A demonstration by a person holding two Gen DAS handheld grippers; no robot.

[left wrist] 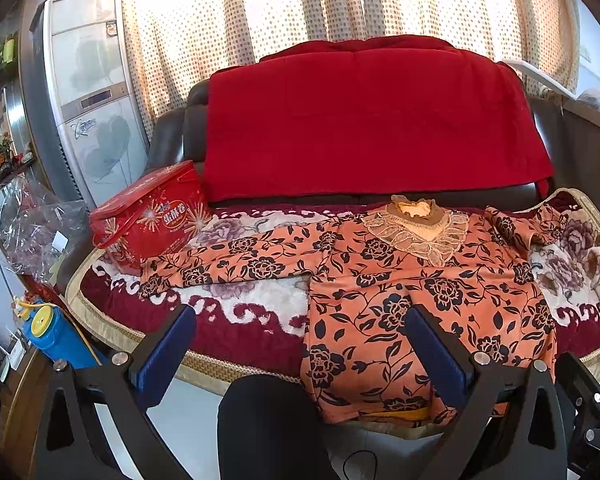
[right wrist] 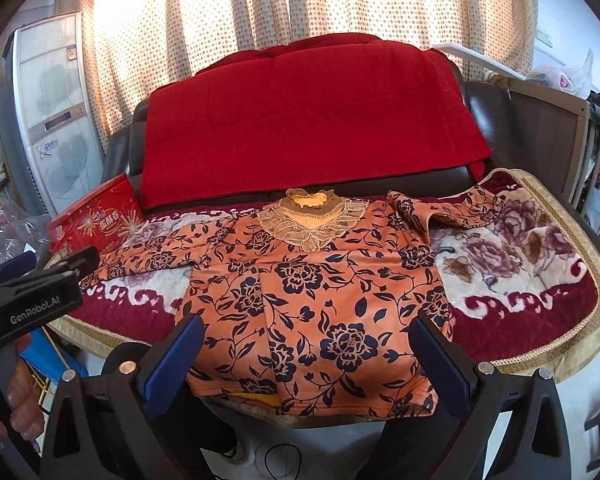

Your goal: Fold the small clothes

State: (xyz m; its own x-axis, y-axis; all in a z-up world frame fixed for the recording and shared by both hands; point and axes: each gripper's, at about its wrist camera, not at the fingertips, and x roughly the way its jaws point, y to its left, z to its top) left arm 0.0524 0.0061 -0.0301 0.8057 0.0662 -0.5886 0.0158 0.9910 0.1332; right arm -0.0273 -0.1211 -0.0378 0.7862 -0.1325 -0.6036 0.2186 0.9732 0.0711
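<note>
Now the top (right wrist: 312, 300) lies flat on the sofa (right wrist: 540, 272). Both grippers, left (left wrist: 300, 344) and right (right wrist: 308, 356), are wide apart and hold nothing. It looks soft and floppy, so pinch a sleeve (left wrist: 220, 264) end.

Top (left wrist: 428, 300): orange, navy-black rose-and-vine print; beige lace collar (left wrist: 420, 236) at 12 o'clock, brown neckband, yellow lining.
Seat blanket (left wrist: 240, 308): maroon, cream scrollwork, mauve peonies, tan woven border.
Throw (left wrist: 372, 120), 12 o'clock: solid deep red.
Sofa (left wrist: 168, 136): dark brown.
Box (left wrist: 152, 216), 9 o'clock: red, white firework bursts.
Curtain (left wrist: 220, 20): cream, brown dots.
Gripper fingers (left wrist: 164, 352): black, blue pads.
Container (left wrist: 56, 336), 8 o'clock: blue, yellow lid.
</note>
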